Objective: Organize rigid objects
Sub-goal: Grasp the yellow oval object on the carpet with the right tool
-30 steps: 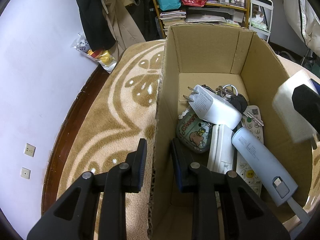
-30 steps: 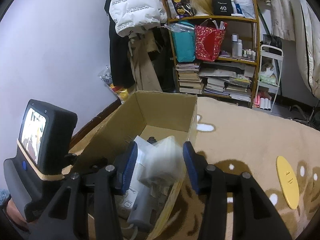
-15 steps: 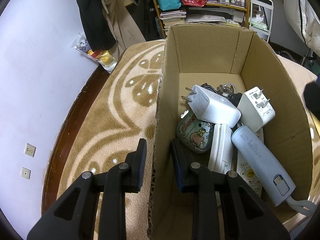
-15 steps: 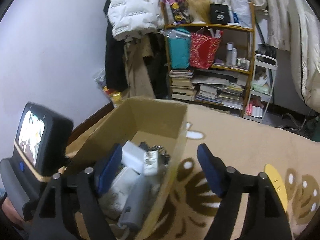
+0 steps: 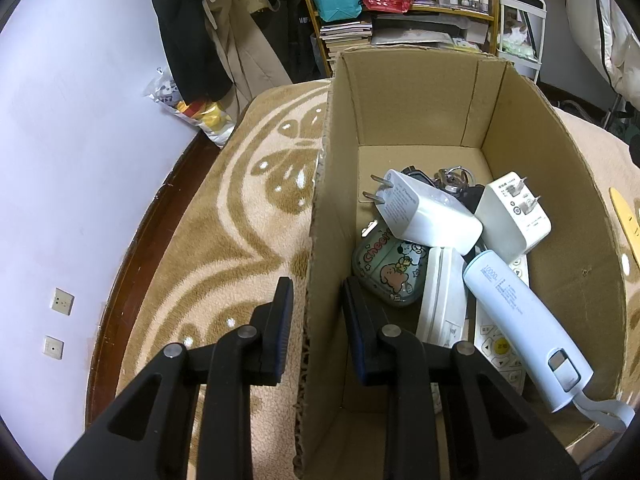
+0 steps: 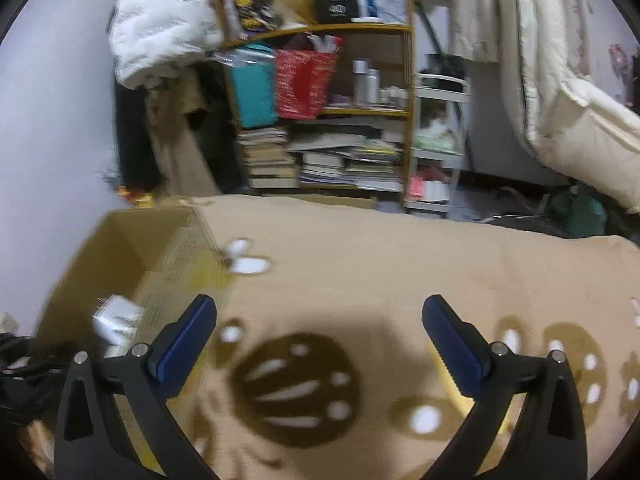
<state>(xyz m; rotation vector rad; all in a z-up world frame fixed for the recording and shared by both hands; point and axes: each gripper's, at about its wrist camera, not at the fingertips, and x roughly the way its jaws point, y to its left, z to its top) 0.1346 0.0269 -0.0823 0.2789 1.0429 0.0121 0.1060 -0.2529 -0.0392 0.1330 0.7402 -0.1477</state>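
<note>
A cardboard box stands on a beige patterned rug. My left gripper is shut on the box's left wall. Inside lie a large white charger, a smaller white plug adapter, a light blue power bank, a cartoon case, a white remote and keys. My right gripper is open and empty above the rug, to the right of the box. A yellow flat object lies partly behind its right finger.
A bookshelf with bags, books and bottles stands behind the rug. Coats hang at the left by the wall. A white cart is beside the shelf. Bedding hangs at the far right.
My right gripper let go of the small white adapter, which now lies in the box. It opened wide and swung right, away from the box. The left gripper has not moved.
</note>
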